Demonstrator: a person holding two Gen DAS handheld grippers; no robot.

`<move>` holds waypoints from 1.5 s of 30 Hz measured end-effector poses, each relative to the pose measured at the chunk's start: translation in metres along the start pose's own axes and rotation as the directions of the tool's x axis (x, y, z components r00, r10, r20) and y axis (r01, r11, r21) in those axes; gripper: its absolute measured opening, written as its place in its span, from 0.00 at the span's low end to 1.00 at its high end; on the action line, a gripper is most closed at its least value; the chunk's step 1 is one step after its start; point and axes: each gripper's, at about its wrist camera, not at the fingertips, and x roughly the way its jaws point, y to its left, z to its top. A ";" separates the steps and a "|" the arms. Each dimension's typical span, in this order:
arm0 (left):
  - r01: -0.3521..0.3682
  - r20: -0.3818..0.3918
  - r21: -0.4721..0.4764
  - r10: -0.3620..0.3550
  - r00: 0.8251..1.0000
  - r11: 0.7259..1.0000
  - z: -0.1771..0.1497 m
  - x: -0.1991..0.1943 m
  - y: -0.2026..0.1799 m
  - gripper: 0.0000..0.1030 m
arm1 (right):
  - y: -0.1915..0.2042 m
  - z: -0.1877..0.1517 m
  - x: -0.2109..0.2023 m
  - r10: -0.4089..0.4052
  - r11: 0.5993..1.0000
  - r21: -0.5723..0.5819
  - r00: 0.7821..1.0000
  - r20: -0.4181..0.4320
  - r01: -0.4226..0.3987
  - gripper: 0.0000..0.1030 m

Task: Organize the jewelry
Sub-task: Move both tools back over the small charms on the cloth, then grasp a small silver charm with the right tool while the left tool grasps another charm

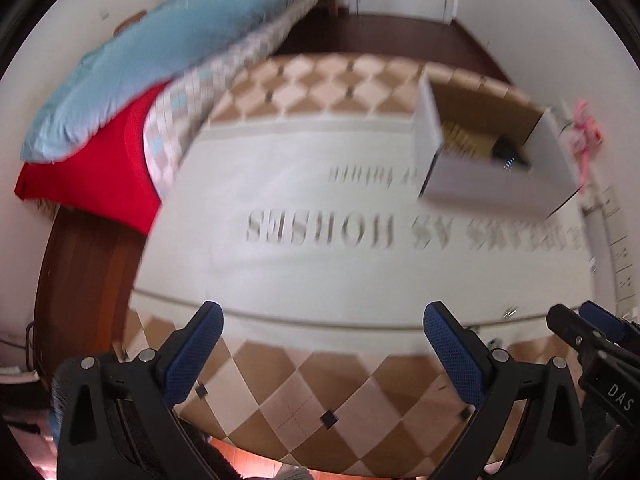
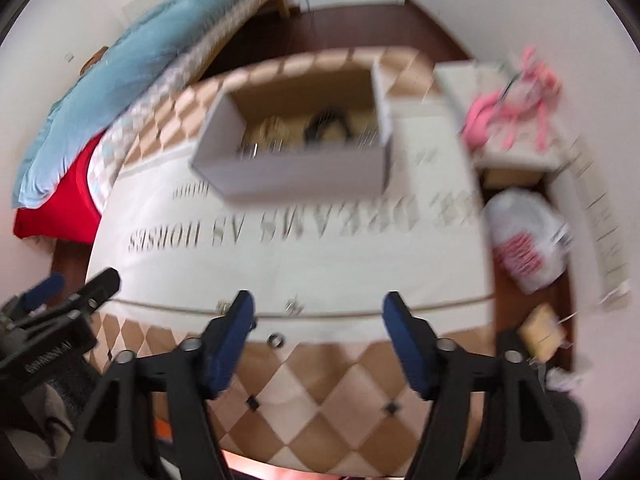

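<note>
two hand-held grippers point steeply down at a low table covered by a cream cloth [image 1: 304,184] with a checked brown border and upside-down lettering reading "dreams as horses". both pictures are blurred.

the left gripper [image 1: 322,344] has its blue-padded fingers spread wide with nothing between them, hovering over the cloth's near edge. the right gripper [image 2: 320,334] sits just beside it, its jaws parted more narrowly and also empty, above the same edge.

an open white cardboard box [image 2: 296,160] stands on the far part of the cloth; inside it are a dark item and pale, gold-toned pieces, too blurred to name. small metal jewelry pieces [image 2: 294,306] lie on the cloth near the right gripper's fingertips, with a small ring [image 2: 276,339] just in front of them.

only the right wrist view shows a pink toy [image 2: 508,96] on a side stand and a white plastic bag [image 2: 528,236] on the floor. the left wrist view shows more of the red cloth [image 1: 100,168] under a blue pillow [image 1: 160,56].
</note>
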 end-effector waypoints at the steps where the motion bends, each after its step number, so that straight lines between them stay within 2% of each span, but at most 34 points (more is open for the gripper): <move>1: -0.002 -0.016 -0.001 0.002 1.000 1.000 -0.005 0.008 0.001 0.99 | 0.001 -0.005 0.009 0.014 1.000 0.009 1.000 -0.010 -0.014 0.54; 4: 0.001 -0.030 0.006 -0.001 1.000 1.000 -0.013 0.020 0.000 0.99 | 0.008 -0.011 0.026 0.022 1.000 0.003 1.000 -0.018 -0.022 0.44; 8: -0.007 -0.049 0.011 0.007 0.999 1.000 -0.018 0.030 -0.001 0.99 | 0.020 -0.013 0.042 -0.012 0.999 -0.035 0.999 -0.030 0.010 0.34; 11: -0.004 -0.062 0.013 0.004 0.998 1.000 -0.019 0.034 -0.001 0.99 | 0.029 -0.016 0.052 -0.046 0.996 -0.072 0.998 -0.053 0.043 0.20; 13: -0.004 -0.062 0.016 0.005 0.998 1.000 -0.019 0.035 -0.002 0.99 | 0.033 -0.019 0.059 -0.070 0.993 -0.094 0.996 -0.063 0.064 0.07; 16: -0.003 -0.063 0.021 0.005 0.998 1.000 -0.020 0.037 -0.003 0.99 | 0.038 -0.021 0.058 -0.091 0.989 -0.122 0.995 -0.037 0.086 0.00; 22: 0.003 -0.064 0.031 -0.001 0.998 0.999 -0.018 0.038 -0.006 0.99 | 0.036 -0.021 0.048 -0.079 0.989 -0.125 0.997 0.002 0.079 0.00; 29: 0.057 -0.052 0.052 -0.054 0.997 0.997 -0.018 0.032 -0.019 0.99 | 0.019 -0.016 0.021 -0.055 0.994 -0.089 0.997 0.052 0.059 0.00; 33: 0.062 -0.044 0.068 -0.060 0.997 0.996 -0.019 0.030 -0.025 0.99 | 0.003 -0.010 0.021 0.030 1.000 -0.010 1.000 -0.002 -0.030 0.02; 35: 0.055 -0.043 0.069 -0.052 0.998 0.996 -0.019 0.030 -0.024 0.99 | -0.001 -0.008 0.026 0.042 0.999 0.007 0.999 -0.016 -0.042 0.10; 37: 0.048 -0.042 0.070 -0.045 0.998 0.996 -0.020 0.030 -0.022 0.99 | 0.002 -0.007 0.029 0.055 0.998 0.004 0.998 -0.011 -0.055 0.30; 38: 0.044 -0.042 0.068 -0.041 0.998 0.997 -0.020 0.030 -0.020 0.99 | 0.004 -0.006 0.032 0.054 0.999 0.000 0.998 -0.014 -0.054 0.32; 44: 0.030 -0.048 0.058 -0.028 0.998 0.998 -0.017 0.035 -0.009 0.99 | 0.026 -0.009 0.058 -0.026 0.998 -0.059 0.999 -0.041 0.024 0.32; 45: 0.024 -0.051 0.054 -0.022 0.998 0.998 -0.017 0.035 -0.008 0.99 | 0.031 -0.010 0.058 -0.044 0.996 -0.081 0.999 -0.027 0.042 0.24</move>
